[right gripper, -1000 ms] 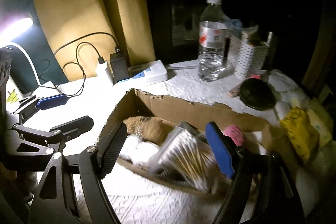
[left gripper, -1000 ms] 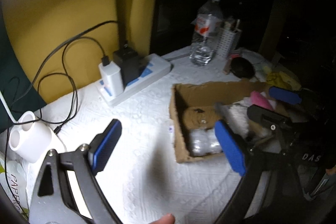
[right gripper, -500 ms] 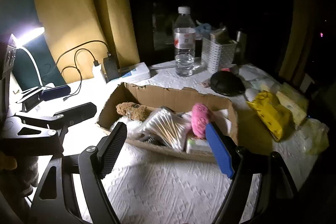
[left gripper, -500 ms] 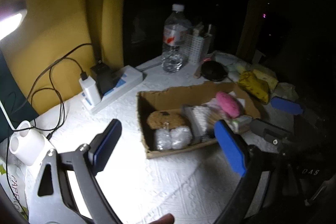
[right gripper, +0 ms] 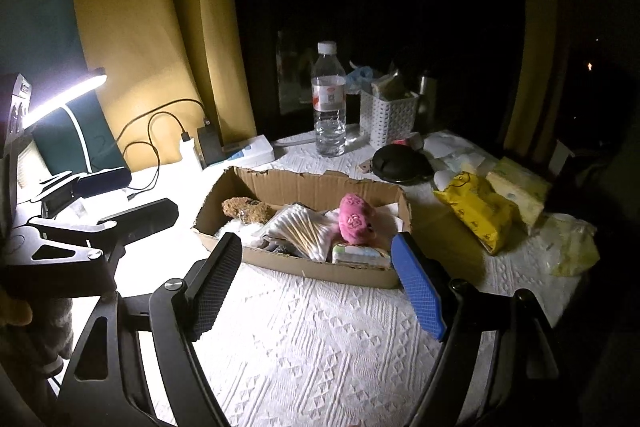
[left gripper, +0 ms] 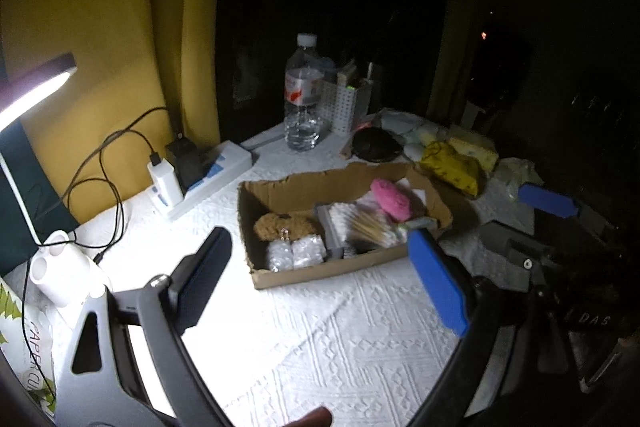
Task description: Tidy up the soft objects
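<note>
A shallow cardboard box (left gripper: 424,187) (right gripper: 296,183) lies on the white textured tablecloth. In it are a pink plush (left gripper: 390,199) (right gripper: 354,219), a brown plush (left gripper: 284,225) (right gripper: 246,209), a pack of cotton swabs (left gripper: 360,223) (right gripper: 304,227) and white wrapped bundles (left gripper: 294,253). My left gripper (left gripper: 320,281) (right gripper: 122,199) hovers open in front of the box's left part, holding nothing. To its right, my right gripper (right gripper: 318,285) (left gripper: 528,219) hangs open and bare before the box's near wall.
A yellow packet (right gripper: 476,211), a tissue pack (right gripper: 516,187) and a crumpled bag (right gripper: 572,243) lie right of the box. Behind it stand a water bottle (right gripper: 329,107), a white basket (right gripper: 390,119), a black round case (right gripper: 400,163) and a power strip (right gripper: 244,151) with cables. A lit lamp (right gripper: 60,99) is at left.
Both grippers have drawn back and upward from the box, which now looks smaller and farther. Their jaws stayed wide apart and nothing was picked up.
</note>
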Demonstrator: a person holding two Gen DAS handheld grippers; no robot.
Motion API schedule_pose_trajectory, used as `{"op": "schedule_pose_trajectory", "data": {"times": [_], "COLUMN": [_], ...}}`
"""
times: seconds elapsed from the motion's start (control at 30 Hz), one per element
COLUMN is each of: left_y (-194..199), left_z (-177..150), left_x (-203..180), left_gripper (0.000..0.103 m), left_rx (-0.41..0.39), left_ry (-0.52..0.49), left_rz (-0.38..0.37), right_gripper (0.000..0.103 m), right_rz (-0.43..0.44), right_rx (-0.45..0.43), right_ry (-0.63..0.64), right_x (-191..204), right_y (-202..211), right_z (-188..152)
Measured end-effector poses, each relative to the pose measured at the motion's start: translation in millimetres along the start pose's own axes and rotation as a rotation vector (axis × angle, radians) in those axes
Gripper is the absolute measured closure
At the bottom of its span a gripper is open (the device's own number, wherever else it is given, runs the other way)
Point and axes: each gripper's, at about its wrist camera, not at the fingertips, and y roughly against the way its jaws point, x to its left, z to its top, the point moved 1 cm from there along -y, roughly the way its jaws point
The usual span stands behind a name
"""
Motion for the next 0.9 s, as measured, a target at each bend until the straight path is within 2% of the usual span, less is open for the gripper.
{"op": "schedule_pose_trajectory", "data": {"times": [0.9], "left_y": [82], "left_z": [4], "left_x": [-13], "left_gripper": [0.012], "left_rx": [-0.107], "left_ry": [-0.067], "left_rz": [-0.015], "right_gripper": [0.023], "right_rz": [-0.07], "right_rx": [-0.086], "right_ry": [0.018], "right_x": [31], "right_y": [81], "right_z": [6]}}
